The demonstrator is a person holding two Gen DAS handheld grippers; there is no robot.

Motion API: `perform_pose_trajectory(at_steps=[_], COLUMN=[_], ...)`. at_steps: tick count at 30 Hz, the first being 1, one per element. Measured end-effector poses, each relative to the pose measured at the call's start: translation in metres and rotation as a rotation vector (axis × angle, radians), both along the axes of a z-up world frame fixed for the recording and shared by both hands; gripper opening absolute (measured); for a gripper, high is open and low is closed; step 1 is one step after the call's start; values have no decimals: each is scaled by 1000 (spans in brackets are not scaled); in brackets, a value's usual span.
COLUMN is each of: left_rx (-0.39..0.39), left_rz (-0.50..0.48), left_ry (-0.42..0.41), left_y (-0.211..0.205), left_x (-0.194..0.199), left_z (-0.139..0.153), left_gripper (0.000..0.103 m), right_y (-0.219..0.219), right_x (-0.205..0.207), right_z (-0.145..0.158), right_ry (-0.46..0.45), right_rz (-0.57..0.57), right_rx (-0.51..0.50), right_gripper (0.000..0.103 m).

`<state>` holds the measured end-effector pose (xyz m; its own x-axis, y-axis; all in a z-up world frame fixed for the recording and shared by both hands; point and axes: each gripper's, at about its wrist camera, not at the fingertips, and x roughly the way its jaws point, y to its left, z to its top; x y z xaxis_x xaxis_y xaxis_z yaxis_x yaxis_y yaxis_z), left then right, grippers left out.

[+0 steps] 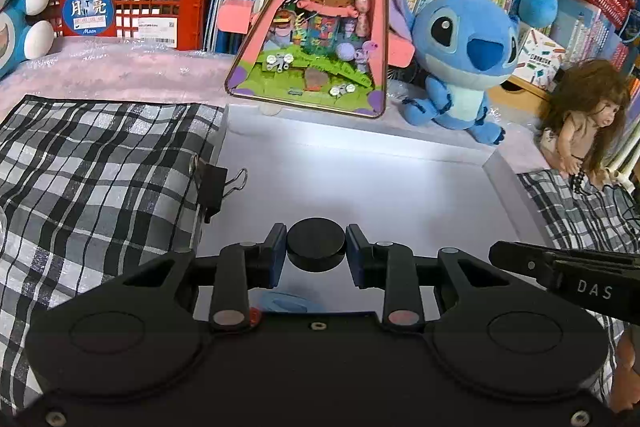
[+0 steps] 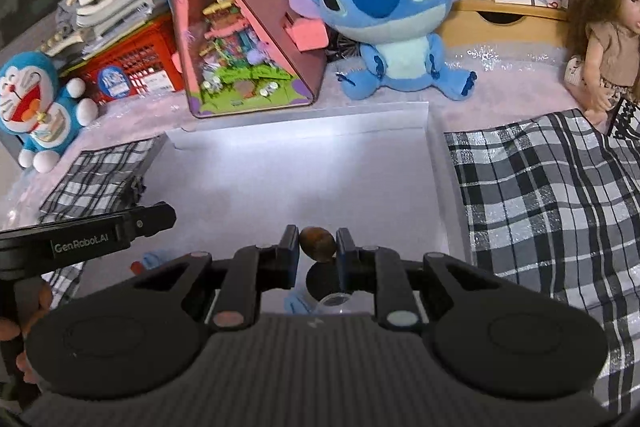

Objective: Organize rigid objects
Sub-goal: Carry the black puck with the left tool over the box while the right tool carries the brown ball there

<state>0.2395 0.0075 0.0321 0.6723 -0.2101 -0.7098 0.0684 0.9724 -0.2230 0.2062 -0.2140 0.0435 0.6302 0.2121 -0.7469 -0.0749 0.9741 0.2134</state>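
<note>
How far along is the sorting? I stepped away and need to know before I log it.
Little looks settled: the white tray shows bare floor ahead of both grippers. In hand, the left gripper clamps a black disc, and the right gripper clamps a brown nut-like piece. Both remain to be placed; a binder clip sits on the tray's left rim.

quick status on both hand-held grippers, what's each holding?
Left hand-held gripper: closed on a black disc.
Right hand-held gripper: closed on a small brown oval object.
</note>
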Motion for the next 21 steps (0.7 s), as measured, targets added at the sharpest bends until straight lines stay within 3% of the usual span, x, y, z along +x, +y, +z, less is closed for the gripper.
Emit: perform_pose_trajectory(at_steps=[21], left_rx=[75], left_rz=[0], left_ry=[4], left_y=[-7], left_x=[4], left_z=[-16], left_gripper=[30], right_y=[8], right_x=[24], right_z=[-22], right_ry=[53], right_rz=[-17], right_rx=[-39], right_gripper=[24])
